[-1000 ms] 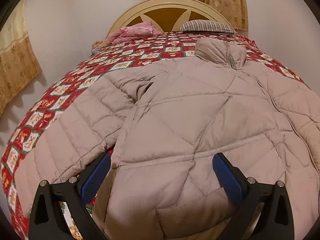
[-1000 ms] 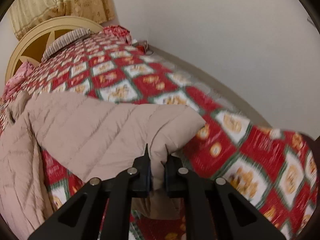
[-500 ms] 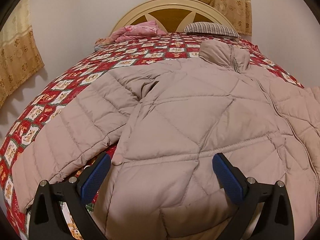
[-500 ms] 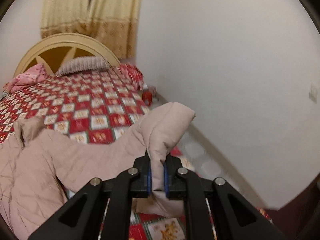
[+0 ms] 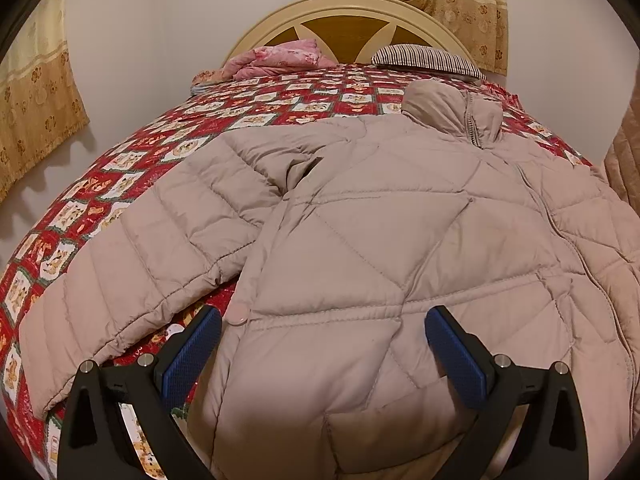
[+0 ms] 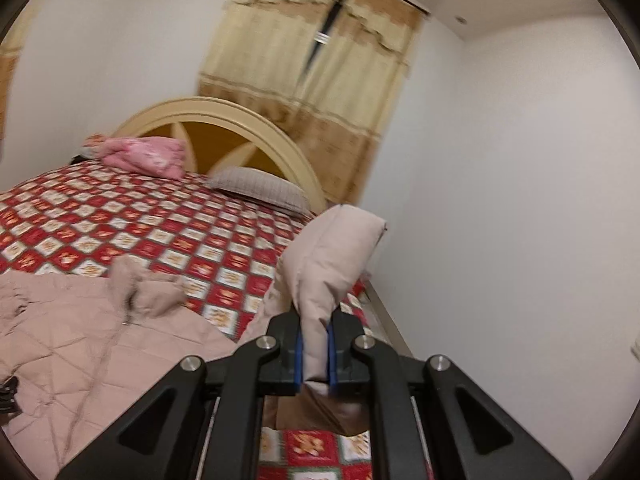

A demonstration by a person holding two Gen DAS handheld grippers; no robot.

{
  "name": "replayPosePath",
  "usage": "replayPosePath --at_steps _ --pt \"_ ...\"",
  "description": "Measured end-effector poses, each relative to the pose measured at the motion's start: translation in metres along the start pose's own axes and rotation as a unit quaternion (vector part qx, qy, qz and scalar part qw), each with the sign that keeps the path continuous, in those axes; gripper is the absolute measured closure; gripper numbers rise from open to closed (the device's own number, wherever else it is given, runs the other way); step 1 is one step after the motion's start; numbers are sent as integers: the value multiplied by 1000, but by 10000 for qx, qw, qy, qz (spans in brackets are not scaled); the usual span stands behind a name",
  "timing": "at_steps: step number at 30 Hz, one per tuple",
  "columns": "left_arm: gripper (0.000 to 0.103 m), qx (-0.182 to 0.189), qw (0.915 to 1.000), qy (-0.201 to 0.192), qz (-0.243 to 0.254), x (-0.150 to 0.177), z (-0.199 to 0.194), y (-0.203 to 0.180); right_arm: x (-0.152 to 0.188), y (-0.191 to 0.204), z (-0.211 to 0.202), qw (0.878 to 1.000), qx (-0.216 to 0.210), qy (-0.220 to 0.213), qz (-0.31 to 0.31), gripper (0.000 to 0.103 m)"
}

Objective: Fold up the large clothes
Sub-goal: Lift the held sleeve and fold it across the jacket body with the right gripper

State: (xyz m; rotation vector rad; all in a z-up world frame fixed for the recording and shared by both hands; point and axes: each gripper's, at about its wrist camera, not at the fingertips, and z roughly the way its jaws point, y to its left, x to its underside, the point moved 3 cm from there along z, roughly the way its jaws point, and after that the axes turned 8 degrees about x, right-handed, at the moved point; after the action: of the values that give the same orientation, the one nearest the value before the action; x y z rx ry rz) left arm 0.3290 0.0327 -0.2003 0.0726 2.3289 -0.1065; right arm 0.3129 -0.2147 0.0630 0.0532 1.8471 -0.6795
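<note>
A beige quilted puffer jacket lies spread on the bed, collar towards the headboard, its left sleeve stretched out flat. My left gripper hovers open over the jacket's lower hem, blue pads wide apart and touching nothing. In the right wrist view, my right gripper is shut on the cuff of the right sleeve, which stands lifted above the bed's right side. The jacket's body and collar lie to the left below it.
The bed has a red checked quilt and a rounded cream headboard. A pink folded blanket and a striped pillow lie by the headboard. A white wall runs close along the bed's right side; curtains hang behind.
My right gripper has lifted the sleeve cuff off the quilt, rolling and swinging up towards the jacket. The left gripper has stayed open over the hem.
</note>
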Motion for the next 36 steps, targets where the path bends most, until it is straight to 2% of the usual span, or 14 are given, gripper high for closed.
replayPosePath --at_steps 6,13,23,36 --pt "1 -48 10000 22 -70 1 1 3 -11 64 -14 9977 -471 -274 -414 93" --pt "1 -14 9999 11 -172 1 0 6 -6 122 -23 9930 -969 -304 -607 93" --pt "1 107 9994 85 -318 2 4 10 31 205 -24 9803 -1798 43 -823 93" --pt "1 111 9989 109 -448 2 5 13 84 269 -9 9632 -2436 796 -806 93"
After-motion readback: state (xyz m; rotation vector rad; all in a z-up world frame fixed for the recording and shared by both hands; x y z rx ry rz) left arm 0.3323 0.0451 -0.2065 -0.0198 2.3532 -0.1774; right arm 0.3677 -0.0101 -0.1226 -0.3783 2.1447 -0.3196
